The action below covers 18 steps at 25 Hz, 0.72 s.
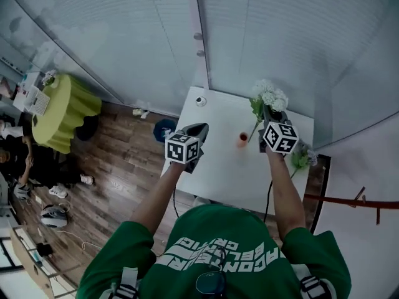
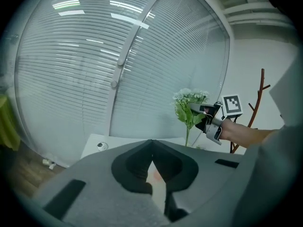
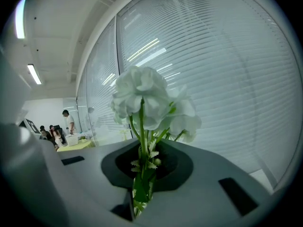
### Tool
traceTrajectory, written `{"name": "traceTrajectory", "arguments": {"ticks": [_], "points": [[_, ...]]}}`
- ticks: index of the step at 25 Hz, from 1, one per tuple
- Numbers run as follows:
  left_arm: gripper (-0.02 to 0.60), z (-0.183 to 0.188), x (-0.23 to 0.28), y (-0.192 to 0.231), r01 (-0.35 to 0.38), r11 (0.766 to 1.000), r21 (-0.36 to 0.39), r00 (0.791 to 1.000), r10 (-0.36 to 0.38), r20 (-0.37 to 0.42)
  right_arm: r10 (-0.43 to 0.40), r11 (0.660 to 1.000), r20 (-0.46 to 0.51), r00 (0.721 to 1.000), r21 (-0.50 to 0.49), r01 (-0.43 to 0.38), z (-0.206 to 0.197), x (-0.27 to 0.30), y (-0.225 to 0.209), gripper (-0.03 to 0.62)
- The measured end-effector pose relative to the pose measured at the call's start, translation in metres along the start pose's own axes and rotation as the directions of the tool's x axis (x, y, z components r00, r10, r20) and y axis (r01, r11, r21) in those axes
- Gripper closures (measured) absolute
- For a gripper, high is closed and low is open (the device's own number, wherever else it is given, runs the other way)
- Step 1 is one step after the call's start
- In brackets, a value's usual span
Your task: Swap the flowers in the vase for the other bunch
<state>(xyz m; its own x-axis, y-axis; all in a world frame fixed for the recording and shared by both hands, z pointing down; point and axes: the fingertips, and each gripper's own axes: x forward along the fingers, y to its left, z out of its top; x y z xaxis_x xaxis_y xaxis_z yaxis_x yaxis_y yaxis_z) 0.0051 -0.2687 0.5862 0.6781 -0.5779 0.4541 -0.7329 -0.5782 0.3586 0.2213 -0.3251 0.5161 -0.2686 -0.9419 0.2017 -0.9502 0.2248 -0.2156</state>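
Note:
A small orange vase (image 1: pixel 242 140) stands empty near the middle of the white table (image 1: pixel 218 167). My right gripper (image 1: pixel 272 114) is in the air to the right of the vase and above it, shut on the stems of a bunch of white flowers (image 1: pixel 269 96). In the right gripper view the blooms (image 3: pixel 150 98) rise straight up out of the right gripper (image 3: pixel 142 151). A second bunch (image 1: pixel 303 157) with green leaves lies at the table's right edge. My left gripper (image 1: pixel 197 129) hovers left of the vase, shut and holding nothing. From the left gripper (image 2: pixel 152 145) I see the held flowers (image 2: pixel 190 103).
A glass wall with blinds runs behind the table. A small round object (image 1: pixel 200 101) sits at the table's far left corner. A yellow-green table (image 1: pixel 65 114) with people beside it is far left, and a brown wooden rack (image 1: pixel 349 199) stands at the right.

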Motion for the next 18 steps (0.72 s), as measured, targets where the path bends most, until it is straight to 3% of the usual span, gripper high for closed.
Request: {"name": "traceTrajectory", "arguments": {"ticks": [10,18], "points": [[0.574,-0.015,-0.028,0.023,-0.095,0.994,-0.054,0.995,0.097,0.032,0.036,0.995,-0.036,0.999,-0.093,-0.039,-0.033,0.037,0.017,0.557],[0.574,-0.018,-0.038,0.022,-0.121,0.991,-0.063,0.992,0.123,0.04,0.039,0.989,-0.093,0.995,-0.141,-0.052,-0.067,0.032,0.014,0.557]]}}
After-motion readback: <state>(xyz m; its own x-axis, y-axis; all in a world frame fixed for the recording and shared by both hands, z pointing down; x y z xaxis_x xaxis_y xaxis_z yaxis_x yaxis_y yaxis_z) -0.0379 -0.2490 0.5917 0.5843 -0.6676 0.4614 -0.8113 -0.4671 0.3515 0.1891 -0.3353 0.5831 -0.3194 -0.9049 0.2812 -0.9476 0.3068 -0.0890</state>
